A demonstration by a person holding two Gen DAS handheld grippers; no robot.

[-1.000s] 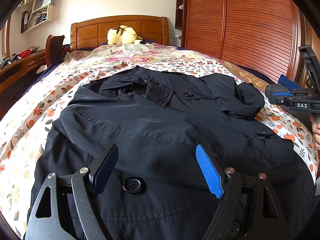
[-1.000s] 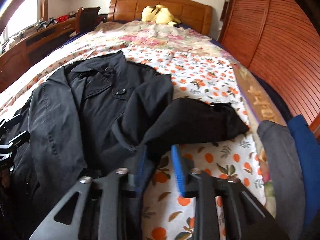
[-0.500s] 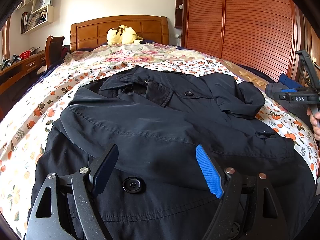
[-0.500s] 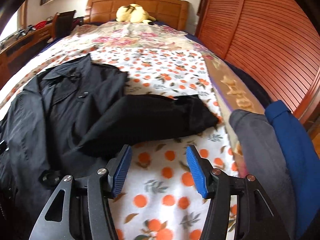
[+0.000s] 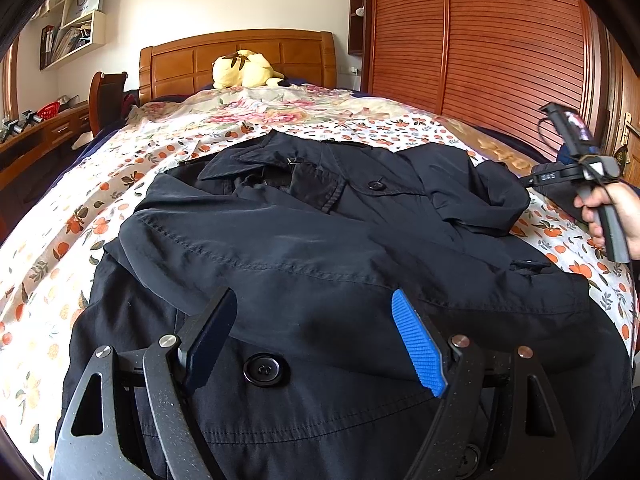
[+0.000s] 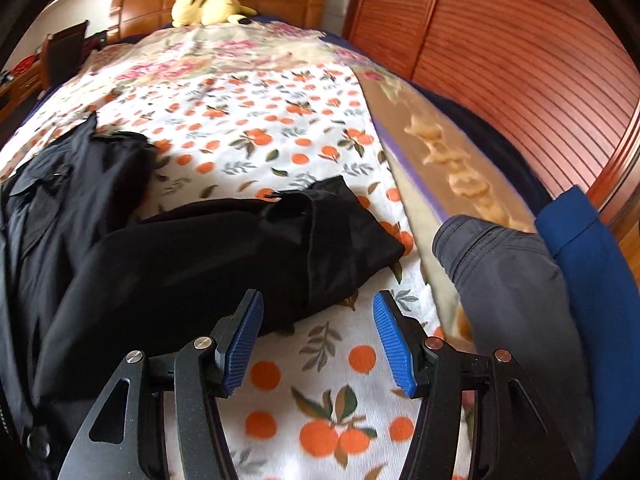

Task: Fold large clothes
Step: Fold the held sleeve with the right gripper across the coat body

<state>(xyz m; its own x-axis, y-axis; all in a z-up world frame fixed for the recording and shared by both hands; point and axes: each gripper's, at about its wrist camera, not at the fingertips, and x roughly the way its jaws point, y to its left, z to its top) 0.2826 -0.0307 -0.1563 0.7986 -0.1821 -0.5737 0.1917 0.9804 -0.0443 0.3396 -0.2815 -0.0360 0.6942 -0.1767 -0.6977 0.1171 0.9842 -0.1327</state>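
A large black coat (image 5: pixel 320 248) lies spread on the bed, collar toward the headboard, its left side folded over the front. My left gripper (image 5: pixel 316 336) is open and empty, hovering low over the coat's lower front near a big button (image 5: pixel 262 369). My right gripper (image 6: pixel 316 340) is open and empty above the bedspread, just short of the coat's right sleeve (image 6: pixel 240 252), which lies out to the side. In the left wrist view the right gripper's body shows at the right edge with the hand on its handle.
The bed has an orange-print cover (image 6: pixel 280 128) and a wooden headboard (image 5: pixel 240 60) with a yellow plush toy (image 5: pixel 244 70). Folded grey (image 6: pixel 508 280) and blue (image 6: pixel 592 300) clothes lie at the bed's right edge. A slatted wooden wardrobe (image 5: pixel 500 52) stands right, a desk (image 5: pixel 36 136) left.
My right gripper has opened wide and swung right, away from the coat's body toward the sleeve end. My left gripper has stayed still and open.
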